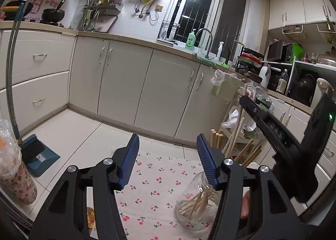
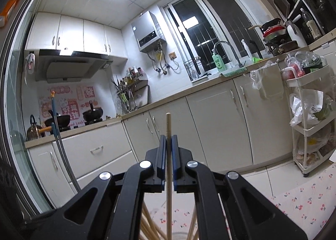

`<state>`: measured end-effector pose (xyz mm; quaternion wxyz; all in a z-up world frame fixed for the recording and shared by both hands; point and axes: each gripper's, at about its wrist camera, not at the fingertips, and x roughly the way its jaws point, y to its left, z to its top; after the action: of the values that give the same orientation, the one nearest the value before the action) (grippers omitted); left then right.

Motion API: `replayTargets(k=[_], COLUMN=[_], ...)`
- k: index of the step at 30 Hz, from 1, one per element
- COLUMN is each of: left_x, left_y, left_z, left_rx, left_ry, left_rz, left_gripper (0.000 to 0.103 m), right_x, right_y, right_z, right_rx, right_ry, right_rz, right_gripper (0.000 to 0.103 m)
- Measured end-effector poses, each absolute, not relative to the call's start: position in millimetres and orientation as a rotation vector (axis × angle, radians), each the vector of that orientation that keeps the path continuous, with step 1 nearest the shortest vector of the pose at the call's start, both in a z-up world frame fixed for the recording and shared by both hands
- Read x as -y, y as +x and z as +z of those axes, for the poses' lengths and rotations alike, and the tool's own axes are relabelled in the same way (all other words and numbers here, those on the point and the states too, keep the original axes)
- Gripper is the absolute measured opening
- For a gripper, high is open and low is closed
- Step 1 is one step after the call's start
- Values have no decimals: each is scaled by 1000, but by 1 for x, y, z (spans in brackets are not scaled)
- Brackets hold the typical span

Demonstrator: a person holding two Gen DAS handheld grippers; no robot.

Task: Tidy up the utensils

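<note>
- A home kitchen: cream cabinets (image 1: 126, 80) under a long countertop (image 1: 134, 39).
- Sink faucet (image 1: 206, 39), dish soap bottle (image 1: 190, 40).
- Wok (image 2: 92, 114) on stove, range hood (image 2: 69, 65), wall-mounted water heater (image 2: 148, 30).

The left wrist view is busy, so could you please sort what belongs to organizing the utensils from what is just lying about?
Job:
- clear glass jar
- chopsticks in it
- chopstick clamped in right hand-held gripper

Lying about:
- dustpan
- AXE dish soap bottle
- spray bottle

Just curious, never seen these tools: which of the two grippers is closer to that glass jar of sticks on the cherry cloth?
Left, as far as I can judge. The left gripper hangs open right above the glass jar. The right gripper sits higher, off to the side, shut on a chopstick.
</note>
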<state>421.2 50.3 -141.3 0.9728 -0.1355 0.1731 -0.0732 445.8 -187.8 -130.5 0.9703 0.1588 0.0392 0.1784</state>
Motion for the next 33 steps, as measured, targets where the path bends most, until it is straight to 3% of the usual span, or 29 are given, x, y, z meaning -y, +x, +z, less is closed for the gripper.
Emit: replayTargets(k=[5, 6, 7, 8, 12, 14, 20, 22, 26, 33], left_x=[-51, -50, -49, -49, -47, -44, -31, -25, -12, 2], left_y=[420, 420, 418, 416, 397, 383, 344, 331, 302, 257], left_z=[-141, -141, -140, -139, -133, -129, -116, -111, -103, -87], left_rx=[-353, -354, -355, -356, -357, -366, -431, -449, -491, -553], left_ry=[-273, -271, -268, -268, -282, -278, -242, -218, -169, -87], left_rz=[-135, -133, -129, -126, -112, -104, -87, -81, -62, -46], left_gripper=[56, 56, 57, 59, 65, 70, 80, 83, 87, 92], right_x=[182, 182, 184, 185, 198, 211, 241, 247, 264, 272], right_y=[430, 428, 423, 418, 393, 372, 303, 284, 253, 211], right_z=[-138, -139, -139, -138, -127, -119, -114, -116, -121, -102], right_rx=[-112, -123, -133, -140, -157, -181, -298, -343, -444, -490], right_ry=[262, 253, 246, 243, 226, 229, 219, 213, 231, 230], right_rz=[354, 354, 352, 347, 330, 309, 186, 142, 80, 33], right_gripper=[9, 15, 32, 40, 48, 60, 83, 88, 89, 96])
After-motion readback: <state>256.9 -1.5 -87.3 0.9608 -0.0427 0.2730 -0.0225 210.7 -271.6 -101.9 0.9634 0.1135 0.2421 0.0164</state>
